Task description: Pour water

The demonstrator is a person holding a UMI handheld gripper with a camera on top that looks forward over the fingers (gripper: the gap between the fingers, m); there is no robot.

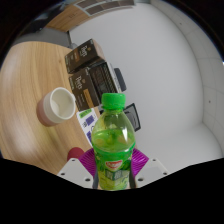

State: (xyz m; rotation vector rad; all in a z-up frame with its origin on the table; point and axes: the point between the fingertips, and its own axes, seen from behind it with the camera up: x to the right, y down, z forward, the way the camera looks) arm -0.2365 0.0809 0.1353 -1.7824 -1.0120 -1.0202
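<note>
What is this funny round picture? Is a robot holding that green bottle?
No robot here. A person carries a tool called a hand-held gripper, and a little camera on it took this picture, so everything looks round. Its two fingers with pink pads squeeze a green bottle with a green cap, tipped a bit sideways. Beyond the bottle is a wooden table with a white cup on it and some dark boxes. The job is to pour water.

Green bottle (114, 140) in claw (112, 160)
</note>
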